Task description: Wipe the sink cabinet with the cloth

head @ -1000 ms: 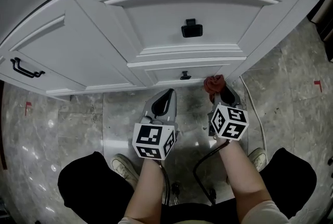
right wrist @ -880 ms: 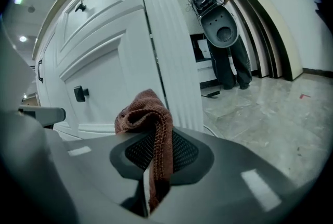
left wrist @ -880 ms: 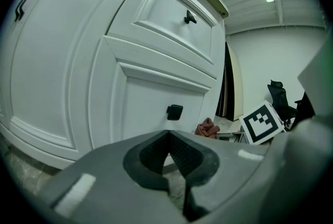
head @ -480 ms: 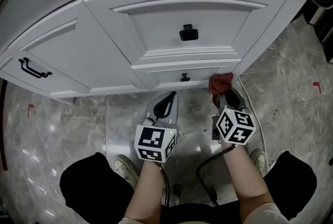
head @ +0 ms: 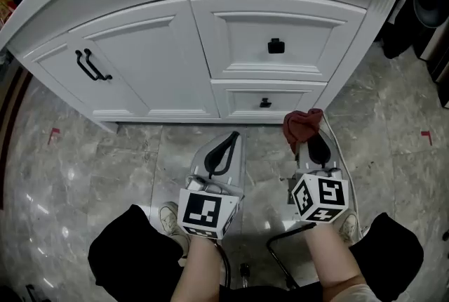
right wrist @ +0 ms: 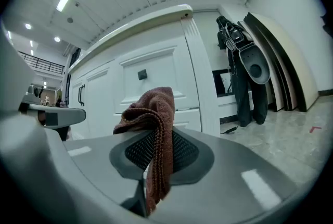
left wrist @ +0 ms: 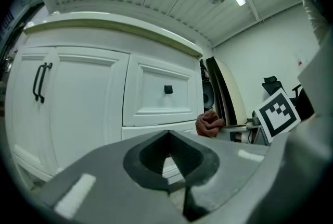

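Dark red terry cloth [right wrist: 150, 109] was clamped in the right tongs [right wrist: 156, 151], whose jaws were closed on one narrow fold. The rest was bunched above the tips and trailed down between them. In the head view that cloth [head: 302, 124] hung low over the grey marble floor [head: 105, 160], near the bottom right corner of the white panelled sink cabinet [head: 147, 58] and apparently just clear of it. The left tongs [head: 229, 140] were closed on nothing and pointed at the cabinet's base.

With so little fabric pinched, a firm stroke across the panels would likely drag the cloth out. The loose bunch could also catch on the small black drawer knob [head: 265, 102]. If the wad shifted aside, the hard tips might scrape the white paint.
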`<state>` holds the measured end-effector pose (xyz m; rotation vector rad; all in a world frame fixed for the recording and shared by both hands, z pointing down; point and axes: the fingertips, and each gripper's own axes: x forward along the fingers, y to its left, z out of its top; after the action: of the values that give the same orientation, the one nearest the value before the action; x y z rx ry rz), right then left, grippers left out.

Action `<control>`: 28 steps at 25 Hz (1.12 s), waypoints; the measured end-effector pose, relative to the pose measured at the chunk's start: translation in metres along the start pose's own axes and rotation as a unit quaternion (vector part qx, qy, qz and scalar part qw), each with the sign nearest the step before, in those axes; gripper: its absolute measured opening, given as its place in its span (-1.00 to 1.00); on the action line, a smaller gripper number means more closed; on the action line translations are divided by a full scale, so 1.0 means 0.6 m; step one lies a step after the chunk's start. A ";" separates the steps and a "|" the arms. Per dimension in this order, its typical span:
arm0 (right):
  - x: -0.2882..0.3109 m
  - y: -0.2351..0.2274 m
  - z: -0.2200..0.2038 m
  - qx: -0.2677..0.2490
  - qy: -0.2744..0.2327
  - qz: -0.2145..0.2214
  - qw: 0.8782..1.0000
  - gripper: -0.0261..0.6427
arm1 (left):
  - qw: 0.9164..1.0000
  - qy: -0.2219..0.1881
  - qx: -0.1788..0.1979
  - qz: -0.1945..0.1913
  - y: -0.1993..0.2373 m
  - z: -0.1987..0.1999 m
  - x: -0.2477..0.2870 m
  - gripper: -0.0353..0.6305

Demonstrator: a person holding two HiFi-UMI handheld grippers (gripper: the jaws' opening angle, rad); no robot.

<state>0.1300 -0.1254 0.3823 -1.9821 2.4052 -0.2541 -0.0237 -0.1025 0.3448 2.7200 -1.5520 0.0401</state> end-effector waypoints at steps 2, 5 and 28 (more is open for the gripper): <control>-0.040 0.015 0.012 -0.004 -0.006 0.003 1.000 -0.65 | 1.000 -0.012 -0.009 0.003 -0.016 0.019 -0.035 -0.89; -0.096 0.034 0.031 -0.019 -0.018 0.006 1.000 -0.65 | 0.999 -0.030 -0.030 0.003 -0.040 0.043 -0.082 -0.89; -0.301 0.113 0.060 -0.032 -0.037 0.039 0.998 -0.66 | 0.999 -0.025 0.044 -0.019 -0.156 0.064 -0.241 -0.89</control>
<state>0.1034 0.0590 0.3213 -1.8819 2.4671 -0.1029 -0.0162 0.0687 0.3026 2.8376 -1.5469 0.0403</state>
